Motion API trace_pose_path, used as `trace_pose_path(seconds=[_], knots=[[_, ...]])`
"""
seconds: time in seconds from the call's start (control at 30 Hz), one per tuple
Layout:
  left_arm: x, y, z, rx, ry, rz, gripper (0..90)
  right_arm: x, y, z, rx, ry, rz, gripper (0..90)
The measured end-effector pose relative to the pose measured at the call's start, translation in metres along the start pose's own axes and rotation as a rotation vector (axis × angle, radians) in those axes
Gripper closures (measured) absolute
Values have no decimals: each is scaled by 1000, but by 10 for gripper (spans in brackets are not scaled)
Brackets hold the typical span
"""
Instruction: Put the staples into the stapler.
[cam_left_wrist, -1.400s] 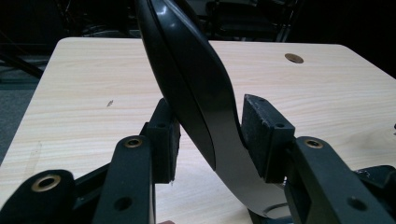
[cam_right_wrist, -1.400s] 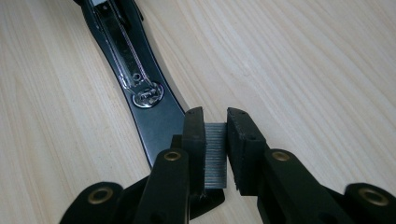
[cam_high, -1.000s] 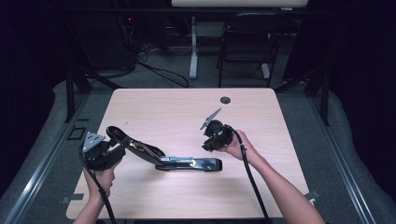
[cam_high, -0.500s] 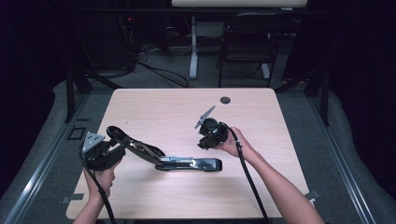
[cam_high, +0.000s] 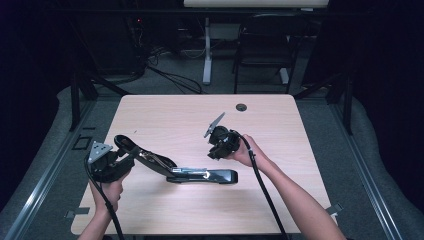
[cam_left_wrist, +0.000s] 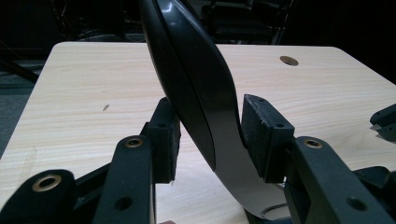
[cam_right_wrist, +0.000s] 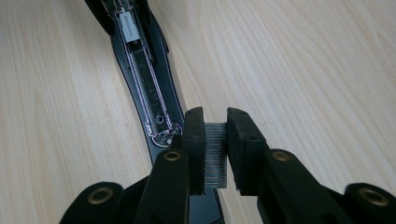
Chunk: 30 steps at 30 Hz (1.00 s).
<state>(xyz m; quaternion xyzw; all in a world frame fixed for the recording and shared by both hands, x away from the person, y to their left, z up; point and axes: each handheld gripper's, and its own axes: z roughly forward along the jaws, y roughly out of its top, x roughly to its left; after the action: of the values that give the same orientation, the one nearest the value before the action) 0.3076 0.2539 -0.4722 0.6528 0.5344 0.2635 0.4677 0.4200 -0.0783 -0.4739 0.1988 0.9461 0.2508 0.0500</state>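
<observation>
The stapler (cam_high: 200, 175) lies opened out near the front middle of the desk (cam_high: 165, 115), its base flat on the wood and its black lid (cam_left_wrist: 196, 88) swung up and back toward the person's left; the left gripper (cam_high: 107, 162) has its fingers (cam_left_wrist: 261, 135) clamped on that lid, one pad on each side of the curved shell, which seems meant to keep the lid raised and the whole tool from sliding while the other hand works; held this way the metal channel (cam_right_wrist: 147, 88) in the base faces upward and is laid bare along its length, with the spring pusher (cam_right_wrist: 127, 25) drawn to the far end so the track is free to take a load; the right gripper (cam_right_wrist: 215, 149) hovers just above the near end of that channel, its fingers (cam_right_wrist: 194, 144) closed on a strip of staples (cam_right_wrist: 215, 154), the grey ridged block pinched between the pads with its lower edge pointing down; the strip looks roughly in line with the track, though I cannot tell whether it touches the metal yet; in the high view the right gripper (cam_high: 222, 142) sits a little behind and above the base, tilted down at it; judging by this, the loading is about to happen and calls for a careful lowering so the strip straddles the rail squarely; a skewed drop could jam it or scatter it.
</observation>
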Motion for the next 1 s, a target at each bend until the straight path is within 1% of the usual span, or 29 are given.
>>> trace_pose_path(seconds=[0.27, 0.47, 0.63, 1.0], knots=[[0, 0, 0, -1, -1, 0, 582, 2, 6, 1, -3, 8, -12, 784], [0, 0, 0, -1, 0, 0, 582, 4, 12, 1, -7, 10, -31, 784], [0, 0, 0, -3, -1, -2, 582, 4, 17, 4, -12, 17, -37, 784], [0, 0, 0, -3, -3, -3, 583, 8, 31, 5, -22, 28, -72, 784]])
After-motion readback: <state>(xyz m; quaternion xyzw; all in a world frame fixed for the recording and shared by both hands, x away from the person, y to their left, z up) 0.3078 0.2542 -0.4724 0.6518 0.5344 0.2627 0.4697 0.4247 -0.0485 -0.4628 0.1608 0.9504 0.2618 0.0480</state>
